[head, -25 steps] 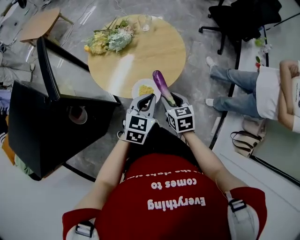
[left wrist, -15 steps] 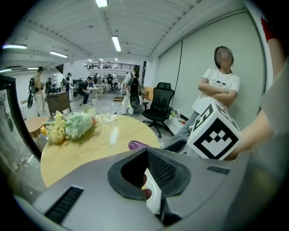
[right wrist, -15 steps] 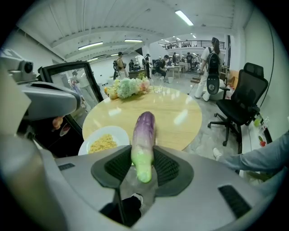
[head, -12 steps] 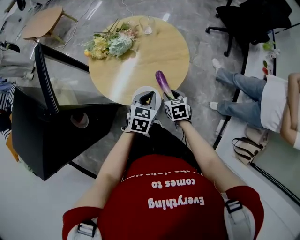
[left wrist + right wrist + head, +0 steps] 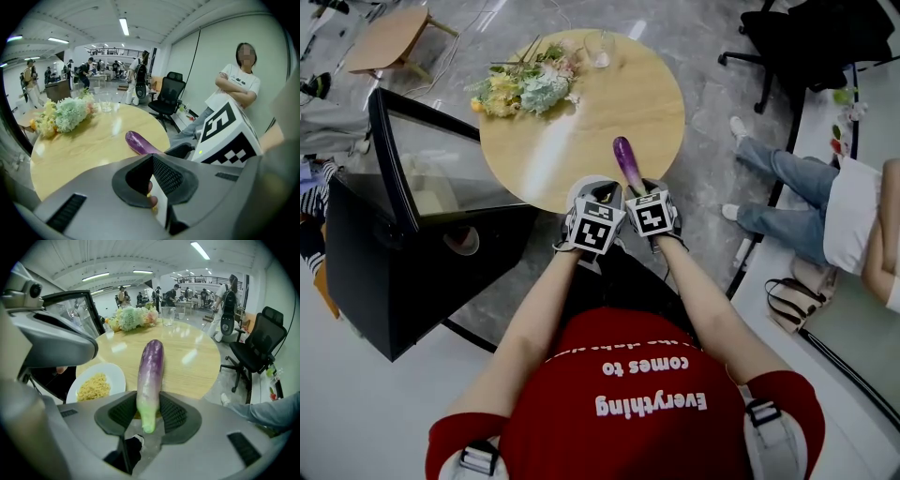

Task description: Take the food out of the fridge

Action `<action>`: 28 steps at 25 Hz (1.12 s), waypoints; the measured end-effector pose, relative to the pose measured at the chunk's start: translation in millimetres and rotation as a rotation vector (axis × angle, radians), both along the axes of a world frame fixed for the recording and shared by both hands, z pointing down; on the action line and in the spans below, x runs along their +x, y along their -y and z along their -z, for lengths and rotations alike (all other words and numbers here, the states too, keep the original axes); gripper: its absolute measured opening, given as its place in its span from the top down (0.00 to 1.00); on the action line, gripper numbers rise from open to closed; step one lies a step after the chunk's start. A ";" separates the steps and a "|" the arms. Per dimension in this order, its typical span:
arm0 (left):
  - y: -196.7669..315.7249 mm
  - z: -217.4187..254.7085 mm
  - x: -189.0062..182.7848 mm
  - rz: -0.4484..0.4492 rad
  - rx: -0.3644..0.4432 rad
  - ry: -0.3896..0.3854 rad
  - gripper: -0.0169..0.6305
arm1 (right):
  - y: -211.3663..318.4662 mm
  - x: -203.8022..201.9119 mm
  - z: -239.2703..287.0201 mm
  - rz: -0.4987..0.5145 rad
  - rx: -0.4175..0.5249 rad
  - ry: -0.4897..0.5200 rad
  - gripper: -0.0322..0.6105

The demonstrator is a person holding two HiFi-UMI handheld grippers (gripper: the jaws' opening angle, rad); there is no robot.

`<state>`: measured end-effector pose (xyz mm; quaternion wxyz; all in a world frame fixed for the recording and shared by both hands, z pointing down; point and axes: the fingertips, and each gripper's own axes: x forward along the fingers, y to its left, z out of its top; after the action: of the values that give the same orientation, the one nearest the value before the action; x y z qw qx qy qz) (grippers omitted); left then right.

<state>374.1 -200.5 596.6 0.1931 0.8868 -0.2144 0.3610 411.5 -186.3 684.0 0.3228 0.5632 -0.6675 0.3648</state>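
1. Wooden table (image 5: 581,103) stood by the open fridge (image 5: 412,253); food hung over its near edge.
2. Left gripper (image 5: 152,180) pinched the plate (image 5: 158,201) rim, jaws nearly together.
3. Right gripper (image 5: 147,416) clamped the eggplant (image 5: 150,371), jaws partway apart; seemingly the placing step, next probably lower and release both.

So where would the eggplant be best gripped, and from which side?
The eggplant is long, smooth and held nearly level. The right tool clamps only its tapered pale-green stem end, so most of the purple body overhangs forward and could pivot. Probably better to grip nearer the middle, with the pads across the narrow width, coming from above.
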 end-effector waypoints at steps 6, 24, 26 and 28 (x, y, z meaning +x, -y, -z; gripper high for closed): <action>2.2 -3.3 -3.0 -0.003 0.001 0.012 0.96 | -4.7 -1.9 9.5 0.030 0.010 -0.045 0.70; -18.7 42.3 -9.5 -0.028 0.047 -0.097 0.96 | -21.3 -16.6 116.6 -0.058 0.298 0.068 0.93; -24.0 49.3 -11.3 -0.031 0.052 -0.125 0.96 | -25.9 -22.3 125.6 -0.050 0.321 0.062 0.93; -30.7 55.9 -13.4 -0.043 0.063 -0.142 0.96 | -31.2 -28.0 133.4 -0.049 0.337 0.051 0.93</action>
<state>360.7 -169.9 540.7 0.1720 0.9202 -0.1922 0.2945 383.4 -155.1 550.6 0.1978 0.6157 -0.7135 0.2698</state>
